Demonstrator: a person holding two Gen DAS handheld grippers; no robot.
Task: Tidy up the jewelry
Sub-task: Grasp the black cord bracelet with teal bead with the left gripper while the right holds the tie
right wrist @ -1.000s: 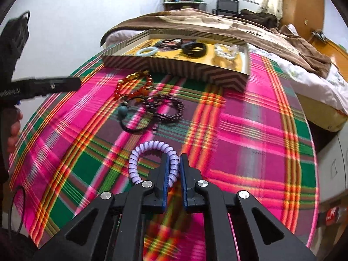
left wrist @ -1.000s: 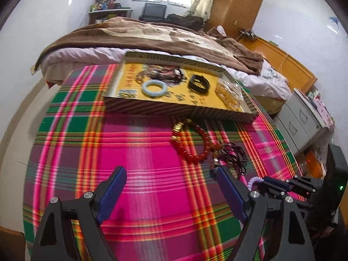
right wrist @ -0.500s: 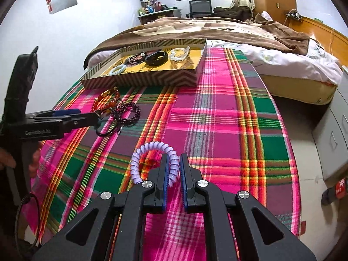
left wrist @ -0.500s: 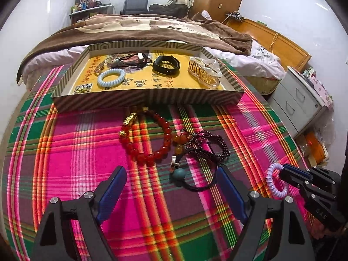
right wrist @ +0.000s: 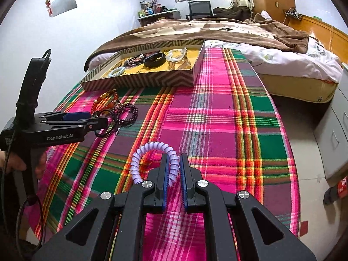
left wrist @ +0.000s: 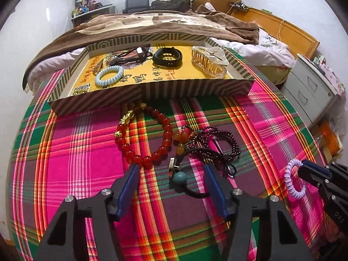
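My right gripper (right wrist: 173, 169) is pinching the lilac coil bracelet (right wrist: 150, 152), lifted above the plaid worktop (right wrist: 217, 119). Only the left wrist view is showing me what sits under my left gripper (left wrist: 171, 174): its jaws are spread wide around the black cord with a teal bead (left wrist: 180, 177). Just beyond are lying the red bead bracelet (left wrist: 148, 139) and, farther, the striped tray (left wrist: 152, 91).
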